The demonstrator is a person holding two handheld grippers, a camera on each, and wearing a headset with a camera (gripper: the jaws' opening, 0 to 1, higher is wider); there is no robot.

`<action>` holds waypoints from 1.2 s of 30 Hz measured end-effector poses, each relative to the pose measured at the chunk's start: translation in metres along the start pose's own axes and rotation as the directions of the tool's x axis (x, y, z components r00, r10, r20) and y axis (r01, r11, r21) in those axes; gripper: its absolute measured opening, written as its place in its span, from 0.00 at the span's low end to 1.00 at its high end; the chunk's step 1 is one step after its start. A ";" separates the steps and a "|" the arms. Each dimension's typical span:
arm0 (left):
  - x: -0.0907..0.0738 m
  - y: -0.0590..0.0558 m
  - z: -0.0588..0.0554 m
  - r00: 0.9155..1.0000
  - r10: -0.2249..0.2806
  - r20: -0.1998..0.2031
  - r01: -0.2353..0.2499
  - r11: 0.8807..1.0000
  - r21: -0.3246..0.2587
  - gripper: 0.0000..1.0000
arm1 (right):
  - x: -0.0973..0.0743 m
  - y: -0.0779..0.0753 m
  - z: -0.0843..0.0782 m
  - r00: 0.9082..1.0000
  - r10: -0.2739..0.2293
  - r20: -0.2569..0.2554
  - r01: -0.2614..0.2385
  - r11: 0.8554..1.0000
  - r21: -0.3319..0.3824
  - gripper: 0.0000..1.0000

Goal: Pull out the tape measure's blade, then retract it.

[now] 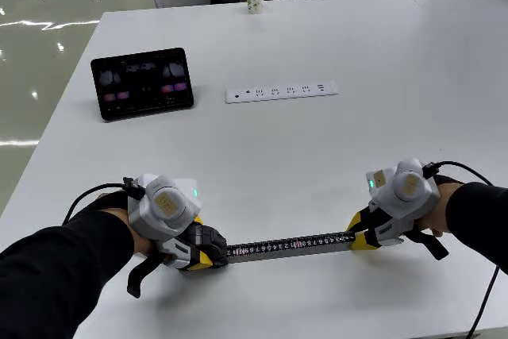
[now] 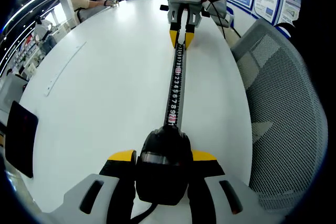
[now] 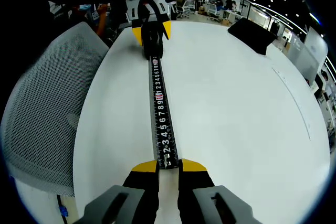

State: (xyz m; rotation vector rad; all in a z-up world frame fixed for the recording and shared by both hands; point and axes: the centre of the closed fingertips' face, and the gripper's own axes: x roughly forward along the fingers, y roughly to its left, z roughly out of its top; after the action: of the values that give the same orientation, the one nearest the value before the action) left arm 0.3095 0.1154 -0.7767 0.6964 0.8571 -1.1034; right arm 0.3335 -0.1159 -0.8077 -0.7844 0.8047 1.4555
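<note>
While your left tool (image 1: 202, 245) sits clamped around the tape measure's case (image 2: 164, 169) at lower left of the head view, your right tool (image 1: 357, 233) pinches the blade (image 1: 290, 245) by its tip at lower right, jaws nearly closed on it. Blade is out, stretched straight between them across the white surface (image 1: 317, 156). Tablet (image 1: 142, 82) and power strip (image 1: 281, 91) sit higher in frame, well apart.
</note>
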 end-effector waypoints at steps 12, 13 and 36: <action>0.000 0.000 -0.001 1.000 0.001 0.002 -0.001 1.000 -0.001 0.33 | -0.004 0.000 -0.006 1.000 -0.003 -0.008 0.003 1.000 0.007 0.09; 0.000 0.000 -0.001 1.000 0.001 0.002 -0.001 1.000 -0.002 0.33 | -0.004 0.000 -0.007 1.000 -0.003 -0.008 0.003 1.000 0.008 0.09; 0.000 0.003 0.001 0.999 0.003 0.032 -0.002 1.000 -0.029 0.33 | -0.007 0.000 -0.011 0.998 -0.006 -0.061 0.005 1.000 -0.010 0.11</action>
State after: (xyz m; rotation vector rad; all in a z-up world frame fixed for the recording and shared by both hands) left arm 0.3127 0.1151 -0.7763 0.6541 0.8427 -1.0954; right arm 0.3337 -0.1292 -0.8074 -0.8418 0.8414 1.4376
